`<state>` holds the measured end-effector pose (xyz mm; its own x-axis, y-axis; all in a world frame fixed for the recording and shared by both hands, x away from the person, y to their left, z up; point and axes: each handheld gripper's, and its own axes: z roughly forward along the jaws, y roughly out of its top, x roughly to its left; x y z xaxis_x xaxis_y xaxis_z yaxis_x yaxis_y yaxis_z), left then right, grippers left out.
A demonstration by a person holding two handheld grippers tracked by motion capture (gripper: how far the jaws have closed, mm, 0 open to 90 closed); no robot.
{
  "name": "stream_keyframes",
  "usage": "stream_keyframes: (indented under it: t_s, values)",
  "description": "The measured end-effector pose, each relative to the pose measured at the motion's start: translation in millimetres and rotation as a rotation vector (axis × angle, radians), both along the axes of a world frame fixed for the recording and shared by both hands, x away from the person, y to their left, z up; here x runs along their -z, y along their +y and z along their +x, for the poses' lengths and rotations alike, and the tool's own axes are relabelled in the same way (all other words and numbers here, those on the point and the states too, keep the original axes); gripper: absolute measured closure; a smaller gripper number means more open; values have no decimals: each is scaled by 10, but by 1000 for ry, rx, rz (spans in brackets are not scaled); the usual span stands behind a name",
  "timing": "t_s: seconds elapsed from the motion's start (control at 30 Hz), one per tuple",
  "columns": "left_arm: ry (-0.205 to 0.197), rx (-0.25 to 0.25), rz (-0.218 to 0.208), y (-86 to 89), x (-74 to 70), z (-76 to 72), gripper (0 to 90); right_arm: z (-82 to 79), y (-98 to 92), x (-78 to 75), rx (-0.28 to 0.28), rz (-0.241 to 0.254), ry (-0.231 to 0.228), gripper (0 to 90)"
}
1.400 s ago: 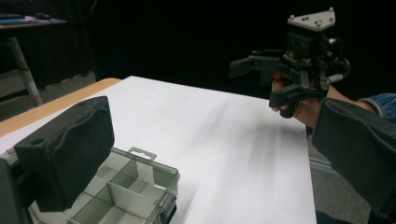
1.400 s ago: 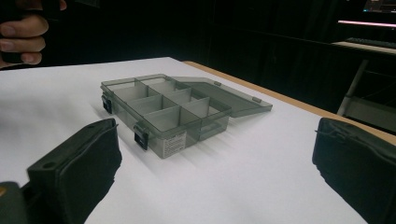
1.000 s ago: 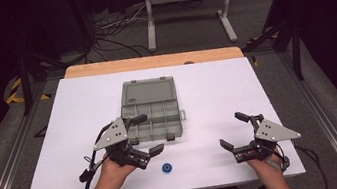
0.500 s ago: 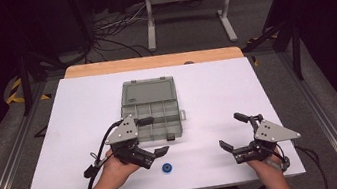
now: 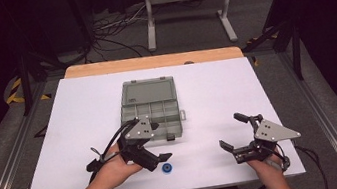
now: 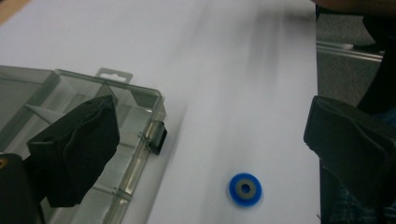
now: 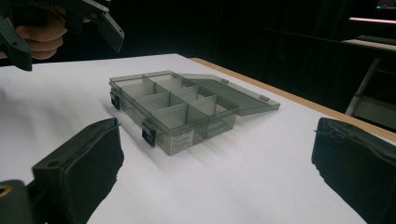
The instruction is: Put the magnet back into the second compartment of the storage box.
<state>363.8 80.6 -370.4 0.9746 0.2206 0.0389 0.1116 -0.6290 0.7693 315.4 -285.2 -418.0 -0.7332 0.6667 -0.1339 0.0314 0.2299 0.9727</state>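
Hovering over the blue ring (image 6: 245, 189) beside the open organizer box (image 5: 151, 109), your left gripper (image 5: 156, 147) spreads its fingers wide; your right gripper (image 5: 235, 132) is also wide, empty.

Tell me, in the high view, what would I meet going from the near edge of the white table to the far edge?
Blue ring → open grey compartment box → bare wooden strip at the table's far edge.

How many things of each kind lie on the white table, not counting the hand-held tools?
Grey compartment box, lid open: 1
Blue ring: 1
Total: 2
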Motion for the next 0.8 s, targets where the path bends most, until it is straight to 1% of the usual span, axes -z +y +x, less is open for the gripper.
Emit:
stream_keyframes:
  t_s: [0.07,0.13,0.3,0.4,0.43,0.47,0.5,0.63,0.8]
  values:
    - [8,-2,29,-18,-26,2,47,1,2,1,-1,1,1,25]
    - [11,3,47,-46,-51,-6,49,1,3,2,-1,2,2,25]
    - [5,12,132,-131,-106,-45,51,2,1,4,-4,5,6,25]
    - [14,16,181,-177,-126,-55,60,5,2,6,-7,5,11,24]
    - [14,16,181,-177,-126,-55,70,5,2,6,-7,5,11,24]
    - [26,18,204,-192,-136,-49,70,5,2,6,-9,4,12,25]
    - [33,20,210,-197,-146,-44,75,6,3,9,-12,7,15,25]
    - [47,16,223,-197,-178,-41,80,9,-2,11,-12,6,13,25]
    - [53,19,282,-233,-187,-44,89,11,0,13,-15,8,15,25]
